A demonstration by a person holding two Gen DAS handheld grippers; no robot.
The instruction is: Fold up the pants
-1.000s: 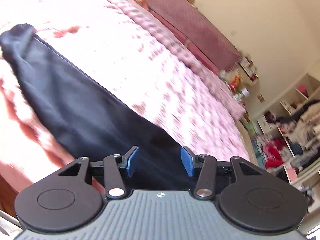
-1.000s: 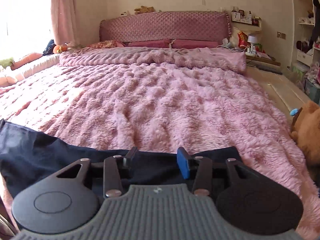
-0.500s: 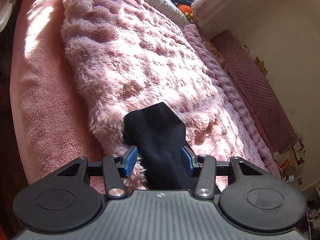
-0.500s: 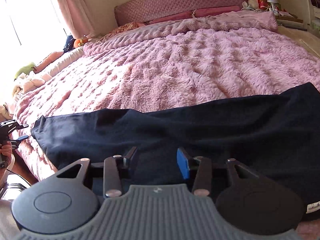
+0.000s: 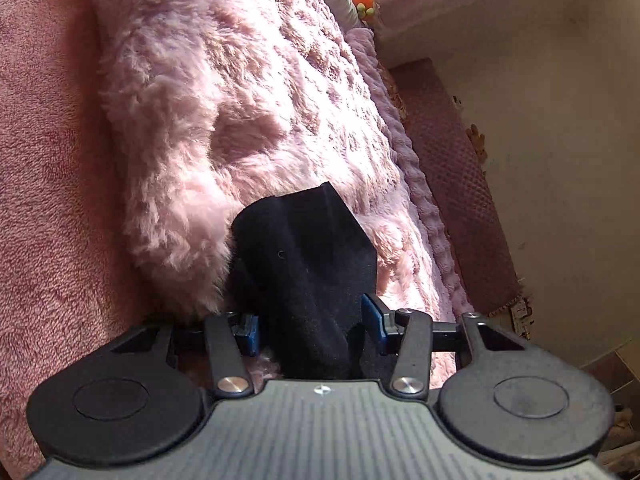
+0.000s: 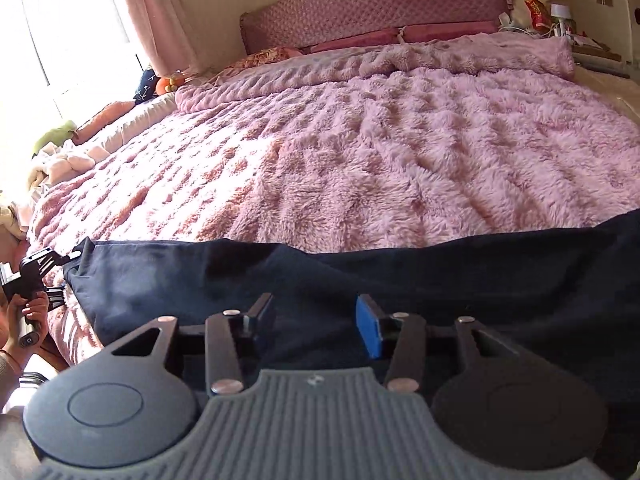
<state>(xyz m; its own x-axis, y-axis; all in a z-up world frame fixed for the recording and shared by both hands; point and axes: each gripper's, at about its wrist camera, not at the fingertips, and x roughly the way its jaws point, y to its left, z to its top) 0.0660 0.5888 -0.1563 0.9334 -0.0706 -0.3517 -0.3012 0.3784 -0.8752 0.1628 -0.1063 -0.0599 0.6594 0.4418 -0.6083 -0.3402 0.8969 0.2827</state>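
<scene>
Dark navy pants [image 6: 360, 276], one pair, lie stretched crosswise along the near edge of the pink fuzzy blanket [image 6: 400, 168], long axis running left to right. Both claws are spread, gripping nothing: the right gripper [image 6: 316, 324] hovers over the pants' middle, and the left gripper [image 5: 310, 326] straddles their narrow end [image 5: 304, 248] at the blanket's left edge. Beyond the pants the blanket runs bare to one quilted headboard [image 6: 372, 4].

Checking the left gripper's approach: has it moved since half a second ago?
Yes. The left gripper has closed in along the pants; their end looks nearer against the pink blanket.
</scene>
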